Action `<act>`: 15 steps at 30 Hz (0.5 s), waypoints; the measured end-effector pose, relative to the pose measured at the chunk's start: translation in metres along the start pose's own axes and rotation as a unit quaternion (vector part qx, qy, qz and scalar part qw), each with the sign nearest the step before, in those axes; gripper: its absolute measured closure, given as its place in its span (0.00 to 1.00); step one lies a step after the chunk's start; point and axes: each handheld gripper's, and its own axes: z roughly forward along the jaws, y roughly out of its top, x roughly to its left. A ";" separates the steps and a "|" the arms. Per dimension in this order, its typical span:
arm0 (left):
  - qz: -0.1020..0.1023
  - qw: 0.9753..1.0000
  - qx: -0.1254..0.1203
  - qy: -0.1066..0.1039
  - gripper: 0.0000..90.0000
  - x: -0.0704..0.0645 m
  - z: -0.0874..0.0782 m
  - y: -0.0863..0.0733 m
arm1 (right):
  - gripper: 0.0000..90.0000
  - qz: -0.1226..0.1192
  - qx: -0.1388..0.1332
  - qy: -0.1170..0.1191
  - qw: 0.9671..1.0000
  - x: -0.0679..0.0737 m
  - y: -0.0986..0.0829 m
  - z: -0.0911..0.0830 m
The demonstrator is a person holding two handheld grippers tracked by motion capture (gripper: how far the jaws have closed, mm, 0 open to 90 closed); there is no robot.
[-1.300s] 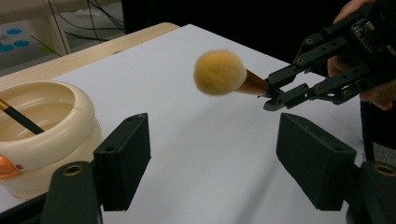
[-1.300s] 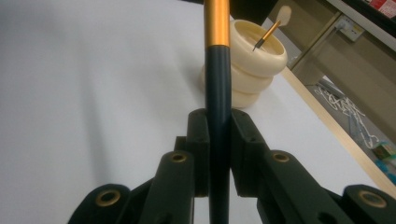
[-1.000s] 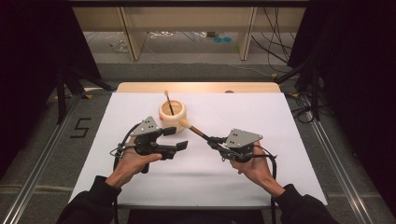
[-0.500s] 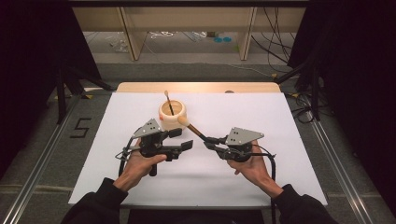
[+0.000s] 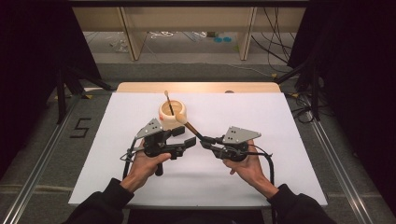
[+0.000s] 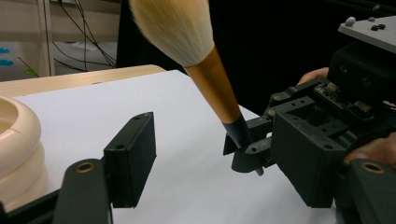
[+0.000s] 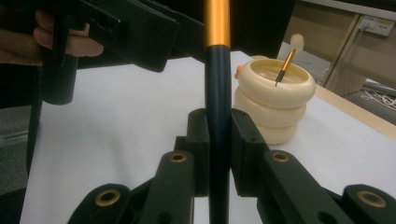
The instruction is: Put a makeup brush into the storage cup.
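A large makeup brush (image 5: 189, 127) with cream bristles, an orange ferrule and a dark handle is held tilted above the white table. My right gripper (image 5: 207, 141) is shut on its dark handle (image 7: 218, 140). My left gripper (image 5: 184, 136) is open just left of the brush, with its jaws to either side of the handle and not touching it (image 6: 217, 158). The bristles (image 6: 173, 28) point toward a cream ringed cup (image 5: 172, 114). A small orange brush (image 7: 287, 58) stands upright in that cup.
A white sheet (image 5: 280, 140) covers the table, with a wooden strip (image 5: 196, 87) along the far edge. Past the table are shelf legs and cables on the floor. Dark curtains hang on both sides.
My left gripper has moved right, toward the brush handle and the right gripper. The right gripper and the brush have stayed almost still.
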 end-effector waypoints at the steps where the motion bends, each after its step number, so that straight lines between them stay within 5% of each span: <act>1: 0.000 1.000 0.000 0.001 0.35 0.000 0.000 0.000 | 0.89 0.003 -0.002 0.002 1.000 0.000 0.000 0.001; 15: -0.020 1.000 -0.019 0.012 0.38 0.002 0.002 0.002 | 0.89 0.029 -0.008 0.010 0.999 0.005 0.000 0.011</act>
